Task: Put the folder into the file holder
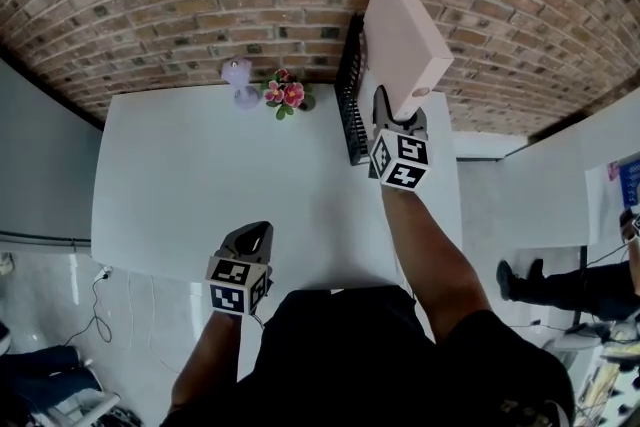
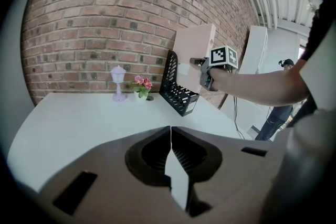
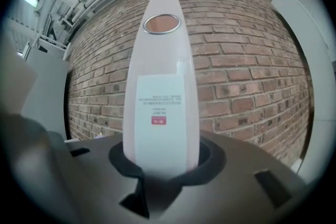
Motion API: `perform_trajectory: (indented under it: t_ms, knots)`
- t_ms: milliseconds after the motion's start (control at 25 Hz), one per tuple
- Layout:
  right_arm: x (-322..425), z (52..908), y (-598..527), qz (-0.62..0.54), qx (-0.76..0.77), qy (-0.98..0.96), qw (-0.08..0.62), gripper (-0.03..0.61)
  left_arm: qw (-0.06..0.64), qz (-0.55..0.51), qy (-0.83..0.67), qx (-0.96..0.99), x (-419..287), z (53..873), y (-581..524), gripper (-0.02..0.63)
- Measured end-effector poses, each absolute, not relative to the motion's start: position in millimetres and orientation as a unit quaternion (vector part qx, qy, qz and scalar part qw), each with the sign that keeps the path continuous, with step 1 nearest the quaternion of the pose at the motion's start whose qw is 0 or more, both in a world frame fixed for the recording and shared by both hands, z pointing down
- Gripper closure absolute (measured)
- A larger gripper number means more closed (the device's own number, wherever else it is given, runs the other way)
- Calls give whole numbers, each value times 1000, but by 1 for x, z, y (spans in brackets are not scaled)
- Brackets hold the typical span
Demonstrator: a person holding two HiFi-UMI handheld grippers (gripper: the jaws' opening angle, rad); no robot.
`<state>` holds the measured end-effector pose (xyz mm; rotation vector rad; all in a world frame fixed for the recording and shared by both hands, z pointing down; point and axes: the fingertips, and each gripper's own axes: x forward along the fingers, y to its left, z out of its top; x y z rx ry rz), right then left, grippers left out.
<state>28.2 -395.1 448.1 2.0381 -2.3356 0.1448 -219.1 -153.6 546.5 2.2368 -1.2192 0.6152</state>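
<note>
A thick pale pink folder (image 1: 403,40) is held up in the air by my right gripper (image 1: 397,120), whose jaws are shut on its spine end. In the right gripper view the folder's spine (image 3: 161,107) rises between the jaws, with a white label and a round ring hole near the top. The black mesh file holder (image 1: 350,100) stands on the white table (image 1: 200,175) just left of and below the folder. From the left gripper view the folder (image 2: 195,55) hovers above the file holder (image 2: 177,89). My left gripper (image 1: 252,240) rests low over the table's near edge, shut with nothing in it.
A small lilac lamp (image 1: 239,80) and a pot of pink flowers (image 1: 285,95) stand at the table's far edge by the brick wall. A person's legs (image 1: 545,285) show on the floor to the right. White panels lean at the right.
</note>
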Motion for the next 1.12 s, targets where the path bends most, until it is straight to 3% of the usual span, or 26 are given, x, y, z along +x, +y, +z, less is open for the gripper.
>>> perform_trajectory:
  t_ms: [720,880,1120]
  knots:
    - [22,468,-398,63,629,-774,24,376,269,224,-456,818,-220,553,-149,607]
    - [22,467,-398,75,623,-778,12,434,271,222,-453,820,-218,555,-149,607]
    - [25,464,-397,69,640,-766,-5,445,267,231,-451,820,-217,556,-146,607]
